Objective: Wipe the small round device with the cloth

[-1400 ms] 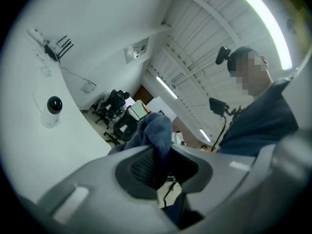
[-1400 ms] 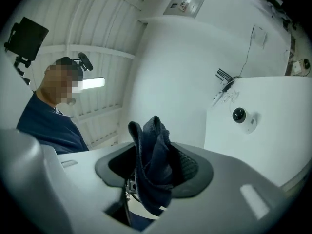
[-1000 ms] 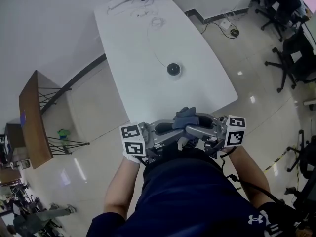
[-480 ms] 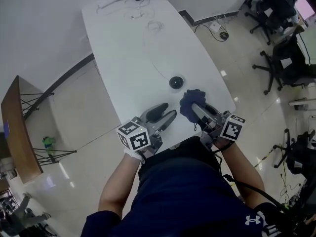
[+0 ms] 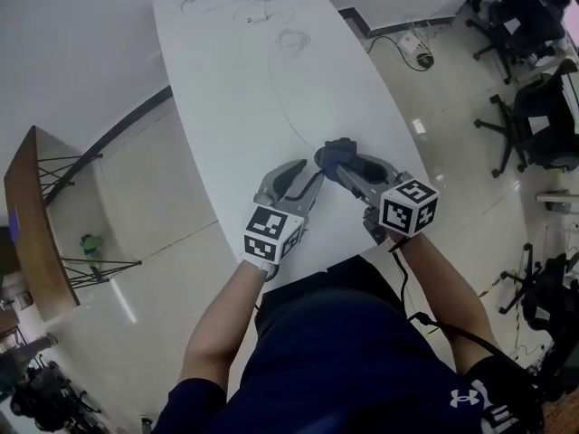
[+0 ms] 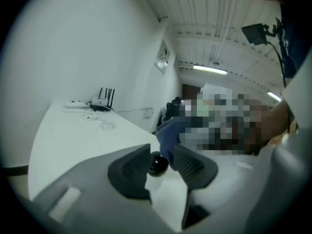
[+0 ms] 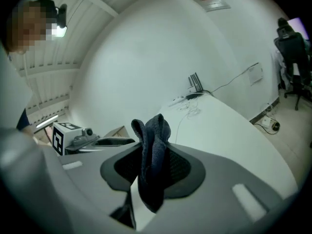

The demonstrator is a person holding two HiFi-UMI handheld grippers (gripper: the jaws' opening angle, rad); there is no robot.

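In the left gripper view the small round black device [image 6: 158, 164] lies on the white table [image 5: 235, 80], right at the tips of my left gripper [image 6: 161, 155]. Its jaws are closing with a gap still showing beside the device. My right gripper [image 5: 342, 165] is shut on the dark blue cloth [image 5: 336, 156], which hangs bunched between its pads [image 7: 153, 150]. In the head view the cloth covers the device, and my left gripper [image 5: 310, 172] points at it from the left. The cloth [image 6: 168, 133] sits just behind the device.
A thin cable [image 5: 289, 116] runs along the table to a router [image 6: 100, 103] and a power strip at the far end. The table's near edge is just under my hands. Office chairs [image 5: 534, 107] stand on the right, a wooden side table [image 5: 36, 224] on the left.
Both grippers have moved from the table's near edge forward to the device. The cloth went with the right gripper and now covers the device. The left jaws have come apart.
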